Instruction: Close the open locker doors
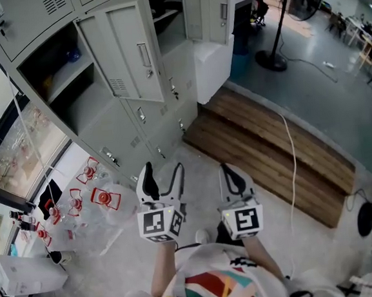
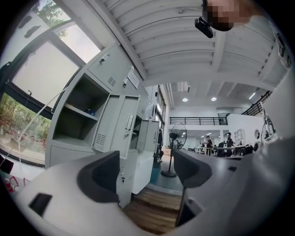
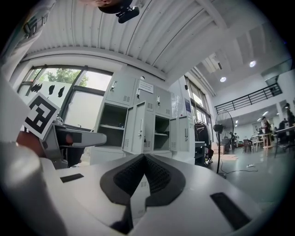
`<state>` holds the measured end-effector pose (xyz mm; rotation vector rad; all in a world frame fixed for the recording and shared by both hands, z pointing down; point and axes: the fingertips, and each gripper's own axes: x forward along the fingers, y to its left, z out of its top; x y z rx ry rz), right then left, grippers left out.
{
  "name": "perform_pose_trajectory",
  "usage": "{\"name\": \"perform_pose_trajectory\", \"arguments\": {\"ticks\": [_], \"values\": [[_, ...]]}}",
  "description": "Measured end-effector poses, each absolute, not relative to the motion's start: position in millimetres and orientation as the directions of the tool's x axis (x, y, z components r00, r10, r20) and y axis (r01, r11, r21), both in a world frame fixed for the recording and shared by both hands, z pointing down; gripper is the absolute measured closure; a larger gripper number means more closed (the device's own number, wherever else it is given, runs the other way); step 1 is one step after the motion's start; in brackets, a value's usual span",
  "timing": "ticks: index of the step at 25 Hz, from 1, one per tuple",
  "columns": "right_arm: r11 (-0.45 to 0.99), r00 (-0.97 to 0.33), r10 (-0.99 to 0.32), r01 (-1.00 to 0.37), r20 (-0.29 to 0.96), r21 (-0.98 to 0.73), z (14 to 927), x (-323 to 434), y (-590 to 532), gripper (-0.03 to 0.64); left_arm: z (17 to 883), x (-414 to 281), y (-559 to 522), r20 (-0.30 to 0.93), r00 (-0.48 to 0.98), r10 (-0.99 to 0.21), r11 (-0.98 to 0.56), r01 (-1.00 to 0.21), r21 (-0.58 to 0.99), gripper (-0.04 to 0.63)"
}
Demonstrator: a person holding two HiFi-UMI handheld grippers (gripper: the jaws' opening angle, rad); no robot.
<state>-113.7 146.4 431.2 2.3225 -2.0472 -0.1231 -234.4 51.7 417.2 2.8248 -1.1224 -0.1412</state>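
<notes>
A bank of grey lockers (image 1: pixel 106 129) fills the upper left of the head view. Two doors stand open: a near one (image 1: pixel 125 49) beside an empty shelved compartment (image 1: pixel 60 75), and a farther one (image 1: pixel 209 10). Both doors also show in the left gripper view, near door (image 2: pixel 115 122) and far door (image 2: pixel 150 136), and in the right gripper view, near door (image 3: pixel 138 126) and far door (image 3: pixel 182 133). My left gripper (image 1: pixel 163 170) (image 2: pixel 145 170) is open and empty, well short of the lockers. My right gripper (image 1: pixel 231 171) (image 3: pixel 144 159) is shut on nothing, beside the left one.
A low wooden platform (image 1: pixel 271 156) lies at the lockers' foot, with a white cable (image 1: pixel 290 168) across it. A white box (image 1: pixel 214 68) stands under the far door. A pedestal fan (image 1: pixel 279 26) stands beyond. Clear bags with red items (image 1: pixel 93 201) lie on the floor at left.
</notes>
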Motion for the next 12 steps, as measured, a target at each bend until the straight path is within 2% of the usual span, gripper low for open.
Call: {"name": "perform_pose_trajectory", "arguments": {"ticks": [5,12], "values": [[-0.095,0.090,-0.993,-0.994,-0.081,0.060,421,-99,113,0.611,412,-222,23,-0.045,0.711,-0.701,-0.711,-0.693,0.118,0.253],[-0.001,-0.002,-0.997,-0.999,-0.083,0.042,416,-57,42,0.611,411,-187,-22,-0.031,0.656,-0.754,-0.655,-0.748,0.105,0.253]]}}
